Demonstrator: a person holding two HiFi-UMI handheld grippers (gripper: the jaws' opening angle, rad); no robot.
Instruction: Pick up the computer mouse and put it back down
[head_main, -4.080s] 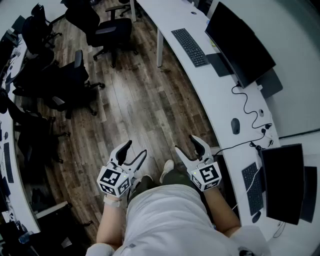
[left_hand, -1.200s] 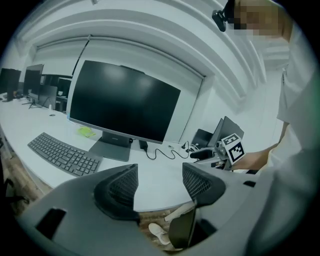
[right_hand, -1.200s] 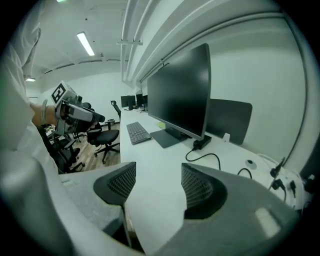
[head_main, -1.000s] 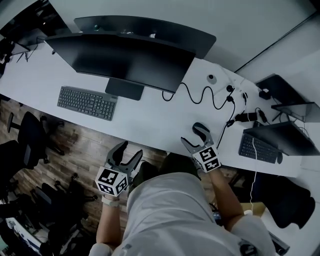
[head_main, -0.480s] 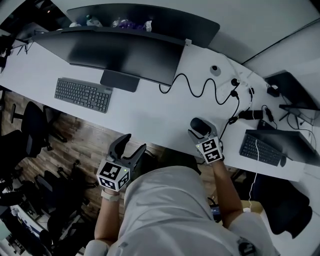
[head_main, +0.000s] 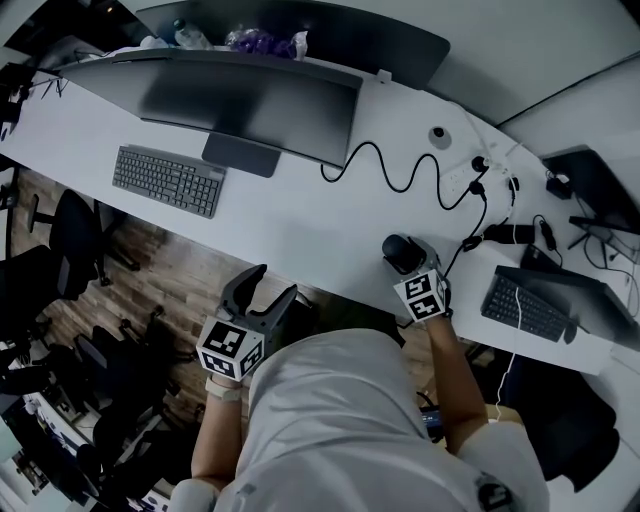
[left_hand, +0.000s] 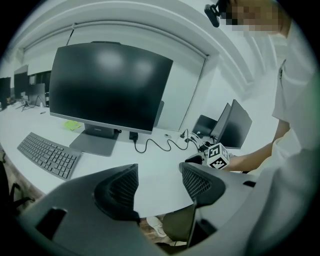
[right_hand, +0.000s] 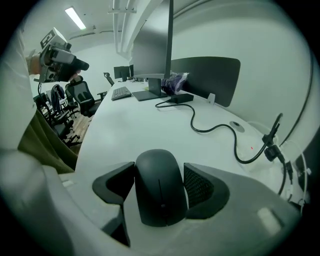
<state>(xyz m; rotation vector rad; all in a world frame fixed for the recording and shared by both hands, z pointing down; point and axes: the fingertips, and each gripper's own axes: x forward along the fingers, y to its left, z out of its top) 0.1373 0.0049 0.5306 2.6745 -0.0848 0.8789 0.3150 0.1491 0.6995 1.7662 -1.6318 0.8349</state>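
The black computer mouse (head_main: 397, 249) lies on the white desk (head_main: 300, 225), near its front edge. My right gripper (head_main: 406, 256) is open and reaches over that edge. In the right gripper view the mouse (right_hand: 159, 187) fills the gap of the right gripper (right_hand: 159, 172), with one jaw close against each side, and it still rests on the desk. My left gripper (head_main: 273, 282) hangs open and empty in front of the desk, over the floor. In the left gripper view the left gripper (left_hand: 159, 172) has nothing between its jaws.
A large dark monitor (head_main: 240, 95) and a keyboard (head_main: 167, 180) stand at the desk's left. A black cable (head_main: 400, 170) snakes behind the mouse to plugs (head_main: 480, 165). A second keyboard (head_main: 525, 310) is at the right, office chairs (head_main: 60, 260) on the floor at the left.
The view has turned from the floor to the desk. My right gripper has moved forward over the desk edge until its jaws flank the mouse. The left gripper has stayed low.
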